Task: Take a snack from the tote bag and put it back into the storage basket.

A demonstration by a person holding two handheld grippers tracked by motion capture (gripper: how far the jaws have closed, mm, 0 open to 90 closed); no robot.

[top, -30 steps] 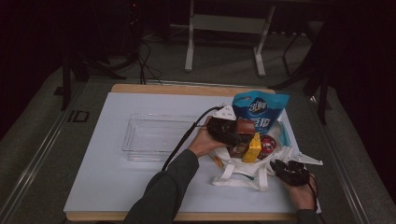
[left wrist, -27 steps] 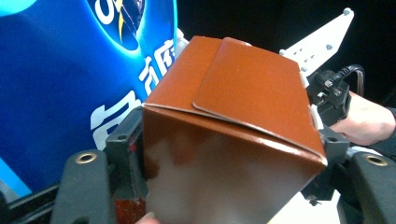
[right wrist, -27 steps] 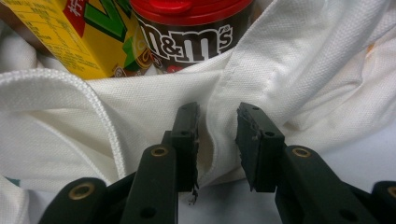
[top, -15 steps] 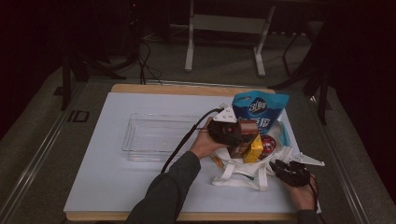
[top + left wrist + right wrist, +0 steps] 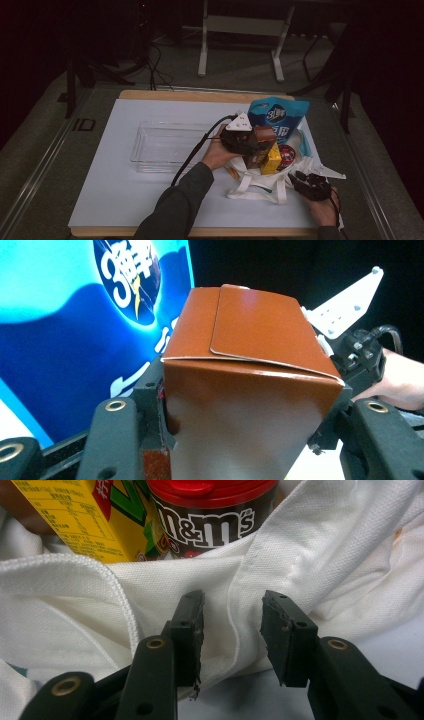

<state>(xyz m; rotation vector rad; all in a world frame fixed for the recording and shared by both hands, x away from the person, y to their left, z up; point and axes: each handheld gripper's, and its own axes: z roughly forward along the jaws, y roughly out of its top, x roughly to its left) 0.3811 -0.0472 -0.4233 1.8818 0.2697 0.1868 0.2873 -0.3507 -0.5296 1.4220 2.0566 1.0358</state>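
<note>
My left gripper [image 5: 250,142] has just been closing and now clamps the brown carton [image 5: 250,385], above the white cloth bag [image 5: 260,182]. The clear tray [image 5: 167,147] lies to its left. My right gripper [image 5: 232,630], jaws just widened, straddles a bag fold without pinching.

Dim room, grey floor [image 5: 40,150], white stand [image 5: 240,30] behind.

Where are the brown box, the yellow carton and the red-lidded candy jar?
brown box [image 5: 250,405], left gripper view, on its front face between the tongs.
yellow carton [image 5: 75,517], right gripper view, on its printed side panel.
red-lidded candy jar [image 5: 212,522], right gripper view, on its label.
</note>
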